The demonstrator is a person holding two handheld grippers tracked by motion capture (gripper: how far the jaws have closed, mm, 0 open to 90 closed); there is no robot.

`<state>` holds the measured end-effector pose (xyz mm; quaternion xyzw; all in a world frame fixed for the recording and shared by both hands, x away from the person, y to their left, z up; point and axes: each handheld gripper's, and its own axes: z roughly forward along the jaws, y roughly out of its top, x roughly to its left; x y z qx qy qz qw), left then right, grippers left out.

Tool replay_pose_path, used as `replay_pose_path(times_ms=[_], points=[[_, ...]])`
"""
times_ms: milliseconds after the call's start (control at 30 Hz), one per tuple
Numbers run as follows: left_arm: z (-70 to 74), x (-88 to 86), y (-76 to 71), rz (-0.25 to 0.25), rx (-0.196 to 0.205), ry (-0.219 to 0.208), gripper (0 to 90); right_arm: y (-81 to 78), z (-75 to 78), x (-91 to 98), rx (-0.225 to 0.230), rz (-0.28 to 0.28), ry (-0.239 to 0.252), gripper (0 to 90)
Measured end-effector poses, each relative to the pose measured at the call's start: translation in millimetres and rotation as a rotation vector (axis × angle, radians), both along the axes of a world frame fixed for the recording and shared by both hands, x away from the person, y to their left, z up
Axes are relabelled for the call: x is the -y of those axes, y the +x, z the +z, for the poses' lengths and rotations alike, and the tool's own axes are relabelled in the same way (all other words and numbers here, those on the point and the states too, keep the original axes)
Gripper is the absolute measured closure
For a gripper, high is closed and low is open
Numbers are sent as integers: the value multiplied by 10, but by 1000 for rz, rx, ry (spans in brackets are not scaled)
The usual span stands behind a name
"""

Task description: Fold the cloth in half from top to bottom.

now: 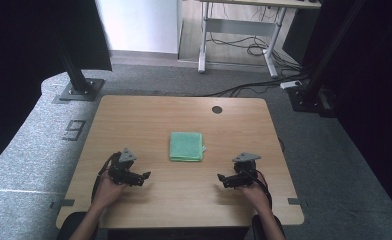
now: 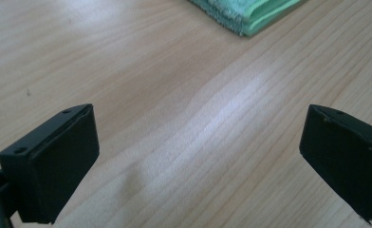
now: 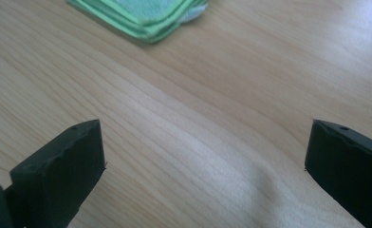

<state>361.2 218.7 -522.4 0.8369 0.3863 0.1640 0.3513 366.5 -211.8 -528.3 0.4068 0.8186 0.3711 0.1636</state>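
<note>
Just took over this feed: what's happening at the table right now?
A person holds a tool in each hand over a wooden table. The left tool and right tool are both open and hold nothing. A folded green cloth lies flat between and beyond them, untouched.

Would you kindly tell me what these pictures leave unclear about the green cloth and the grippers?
- Green cloth: top edge crops it in both gripper views; fold count too small in high view.
- Left gripper, right gripper: jaws too small in high view.
- Table: near edge partly behind forearms.
</note>
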Motion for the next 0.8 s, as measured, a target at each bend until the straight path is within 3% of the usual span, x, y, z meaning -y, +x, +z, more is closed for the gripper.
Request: replay_pose_path(times_ms=[500,800], points=[[-257,38,-29,-8,-60,36,0,-31,-259,3,-40,-10,-19,0],[-263,56,-20,5,-68,44,0,-50,-281,-33,-16,-6,-44,0]])
